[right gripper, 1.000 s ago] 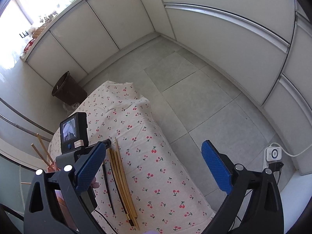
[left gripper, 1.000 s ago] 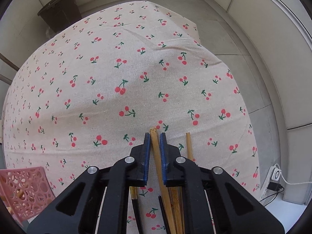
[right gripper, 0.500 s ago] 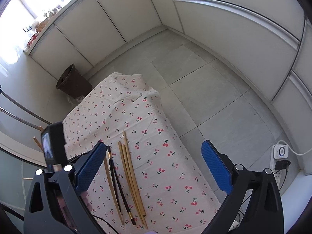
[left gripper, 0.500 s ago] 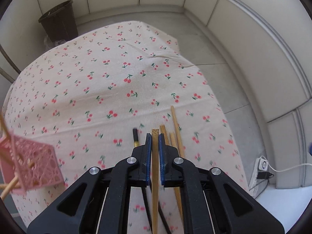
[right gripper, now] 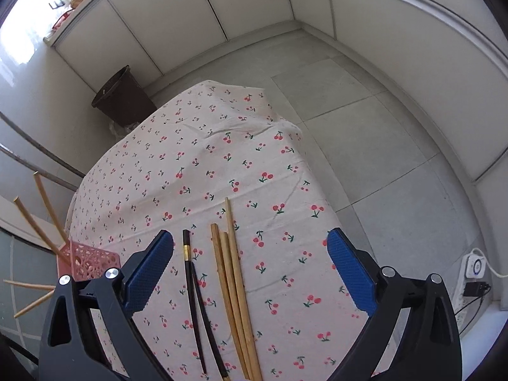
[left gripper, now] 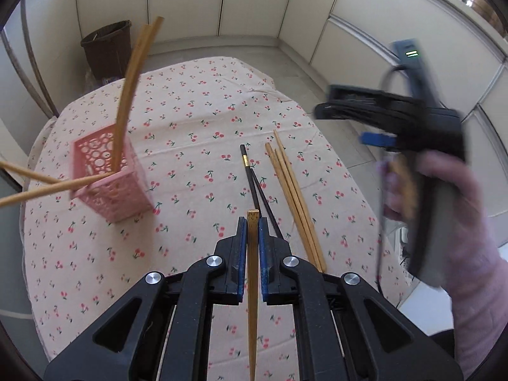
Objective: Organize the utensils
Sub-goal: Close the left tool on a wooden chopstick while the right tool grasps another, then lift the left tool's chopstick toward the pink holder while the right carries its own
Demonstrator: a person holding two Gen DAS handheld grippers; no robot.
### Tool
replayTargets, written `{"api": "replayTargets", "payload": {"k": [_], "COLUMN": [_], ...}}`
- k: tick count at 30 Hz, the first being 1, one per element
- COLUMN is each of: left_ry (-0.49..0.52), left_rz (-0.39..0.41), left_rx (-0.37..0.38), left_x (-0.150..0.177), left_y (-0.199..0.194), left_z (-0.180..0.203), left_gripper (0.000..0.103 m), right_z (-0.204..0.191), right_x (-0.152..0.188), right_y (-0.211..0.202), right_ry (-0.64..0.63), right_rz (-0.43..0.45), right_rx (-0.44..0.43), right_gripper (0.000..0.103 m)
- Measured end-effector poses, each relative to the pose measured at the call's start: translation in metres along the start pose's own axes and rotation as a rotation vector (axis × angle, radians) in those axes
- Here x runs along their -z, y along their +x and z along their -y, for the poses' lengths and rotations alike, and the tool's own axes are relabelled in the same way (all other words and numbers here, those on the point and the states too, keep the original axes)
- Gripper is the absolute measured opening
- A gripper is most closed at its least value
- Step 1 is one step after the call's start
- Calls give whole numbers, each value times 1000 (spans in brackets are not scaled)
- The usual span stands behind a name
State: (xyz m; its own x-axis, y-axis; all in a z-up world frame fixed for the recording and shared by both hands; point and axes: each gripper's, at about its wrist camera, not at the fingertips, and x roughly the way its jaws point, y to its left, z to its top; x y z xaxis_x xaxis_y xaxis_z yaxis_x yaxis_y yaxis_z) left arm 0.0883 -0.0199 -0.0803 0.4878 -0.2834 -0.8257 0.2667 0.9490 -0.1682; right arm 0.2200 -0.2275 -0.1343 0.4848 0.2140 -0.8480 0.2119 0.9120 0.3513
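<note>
My left gripper (left gripper: 252,222) is shut on a wooden chopstick (left gripper: 252,273), held up above the cherry-print tablecloth (left gripper: 190,120). A pink perforated holder (left gripper: 108,177) with several wooden chopsticks in it stands to the left. On the cloth lie two black chopsticks (left gripper: 254,181) and three wooden chopsticks (left gripper: 295,197). My right gripper (right gripper: 250,270) stands wide open above those black chopsticks (right gripper: 193,298) and wooden chopsticks (right gripper: 235,282), with nothing between its fingers. The pink holder (right gripper: 85,260) shows at its left. In the left wrist view the right gripper (left gripper: 381,117) appears blurred at the right, held by a hand (left gripper: 460,209).
A dark bin (left gripper: 108,47) stands on the floor beyond the table, also the bin (right gripper: 123,98) in the right wrist view. White cabinets line the walls. A power strip with a plug (right gripper: 476,270) lies on the floor at the right. The tablecloth's right edge drops to grey floor tiles.
My left gripper has lifted the wooden chopstick off the cloth and swung toward the pink holder, which has come into fuller view. My right gripper has come down closer over the lying chopsticks.
</note>
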Motion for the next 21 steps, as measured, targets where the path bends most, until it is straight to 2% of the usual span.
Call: {"api": "replayTargets", "payload": {"k": [6, 10, 13, 21], "left_ry": [-7, -10, -17, -7], "left_rz": [61, 92, 98, 104], "left_rx": [35, 30, 29, 7], "left_x": [14, 10, 9, 12], "left_y": [-23, -29, -34, -41], "left_z": [-12, -20, -24, -31], "left_gripper": [7, 7, 7, 7], "right_z": [0, -10, -22, -40], "right_x": [-4, -5, -4, -4], "right_y": [44, 52, 59, 86], "right_ry": [0, -40, -72, -117], "right_rz": [-41, -16, -24, -43], "right_rx": [59, 87, 89, 133], "right_gripper": [69, 67, 62, 32]}}
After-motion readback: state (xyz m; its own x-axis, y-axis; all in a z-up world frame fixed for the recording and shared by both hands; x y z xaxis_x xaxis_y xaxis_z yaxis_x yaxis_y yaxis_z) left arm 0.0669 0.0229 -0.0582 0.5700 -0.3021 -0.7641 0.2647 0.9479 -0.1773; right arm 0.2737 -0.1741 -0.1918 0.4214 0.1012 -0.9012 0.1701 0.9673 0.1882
